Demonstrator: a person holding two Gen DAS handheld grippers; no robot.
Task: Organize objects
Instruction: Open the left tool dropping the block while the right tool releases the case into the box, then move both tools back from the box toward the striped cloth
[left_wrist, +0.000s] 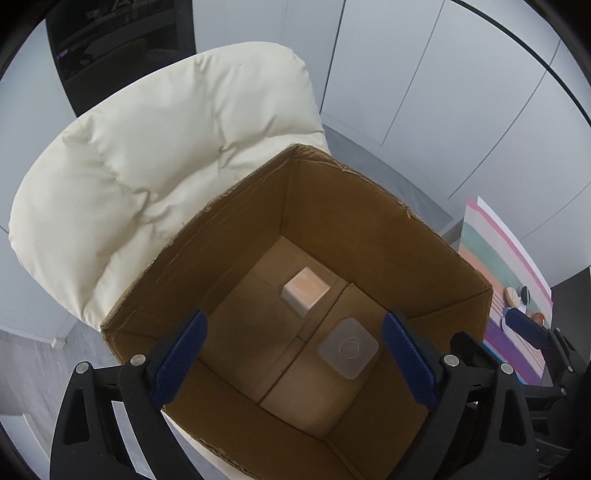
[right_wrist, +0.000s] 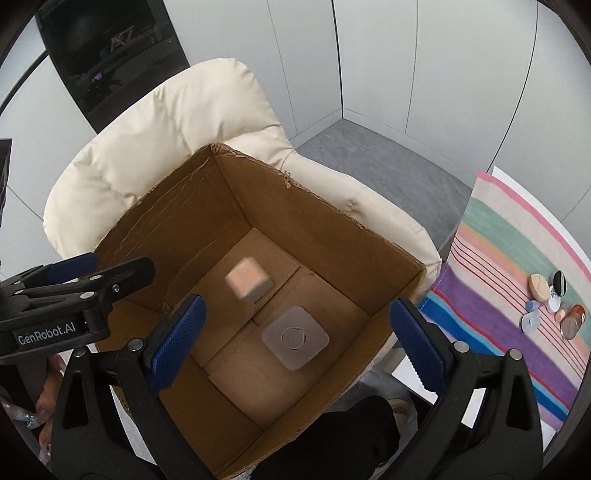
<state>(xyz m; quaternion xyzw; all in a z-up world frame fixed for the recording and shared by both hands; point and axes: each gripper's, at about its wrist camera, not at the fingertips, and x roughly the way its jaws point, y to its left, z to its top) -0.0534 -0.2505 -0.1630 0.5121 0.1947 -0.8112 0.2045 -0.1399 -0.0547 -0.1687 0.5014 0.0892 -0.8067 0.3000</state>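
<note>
A: Starting at the fingers, what are they doing?

B: The left gripper (left_wrist: 293, 363) is hanging over the cardboard box (left_wrist: 369, 229) with its blue pads (left_wrist: 181, 360) spread wide, nothing between them. The right gripper (right_wrist: 295, 347) is doing the same beside it, pads (right_wrist: 177, 343) standing far apart and pinching nothing.

A: And the things being sorted?

B: A pale block (left_wrist: 304, 291) is showing inside the box near the far corner; in the right wrist view it looks blurred (right_wrist: 249, 282), so I cannot tell whether it is resting on the bottom flaps. A translucent square lid (left_wrist: 347, 349) is lying nearer the grippers, just beside the block but apart from it.

A: What is the box sitting on?

B: It is sitting on a cream cushioned chair (left_wrist: 166, 155), whose padded back is rising behind it.

A: Anything further out?

B: To the right, a striped cloth (right_wrist: 517, 258) is carrying a cluster of small items (right_wrist: 554, 299): round lids and small containers, too small to name exactly.
</note>
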